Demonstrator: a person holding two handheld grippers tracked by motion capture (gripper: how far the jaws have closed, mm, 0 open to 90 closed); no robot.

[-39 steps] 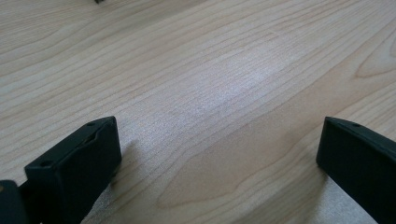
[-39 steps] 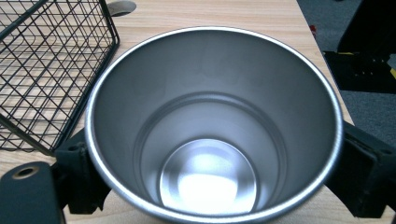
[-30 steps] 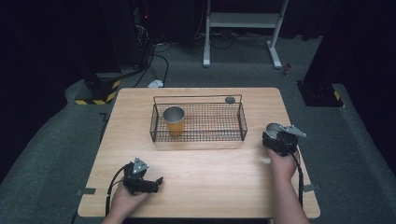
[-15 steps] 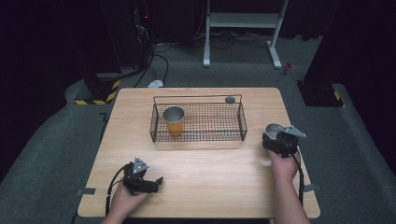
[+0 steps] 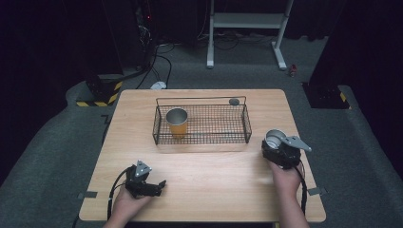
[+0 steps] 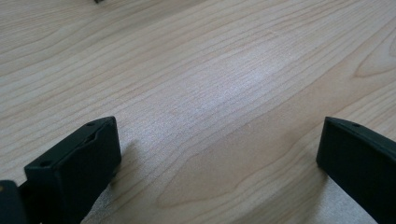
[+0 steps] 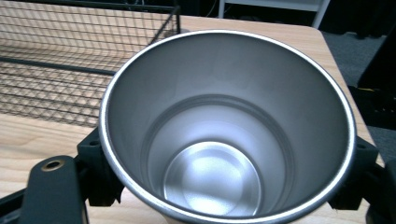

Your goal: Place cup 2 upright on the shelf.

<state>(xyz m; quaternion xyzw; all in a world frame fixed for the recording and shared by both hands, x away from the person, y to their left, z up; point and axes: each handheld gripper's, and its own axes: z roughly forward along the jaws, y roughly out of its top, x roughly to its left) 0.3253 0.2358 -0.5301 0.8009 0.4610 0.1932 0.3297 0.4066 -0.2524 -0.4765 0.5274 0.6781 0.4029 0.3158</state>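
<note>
Since the earlier frames almost nothing has been shifted: in the high view the right gripper (image 5: 274,142) is still kept just right of the wire basket (image 5: 247,124), a steel cup (image 5: 275,138) clamped upright, presumably for setting beside the orange cup (image 5: 177,122) already inside. In the left gripper view, the left gripper (image 6: 219,149) is held wide and empty over the bench (image 6: 210,79), evidently parked. In the right gripper view, the steel cup (image 7: 224,135) is gripped from both sides, mouth up.

A wooden table (image 5: 204,199) stands on grey carpet (image 5: 57,156); a white metal stand (image 5: 247,28) fills the dark upper middle.
</note>
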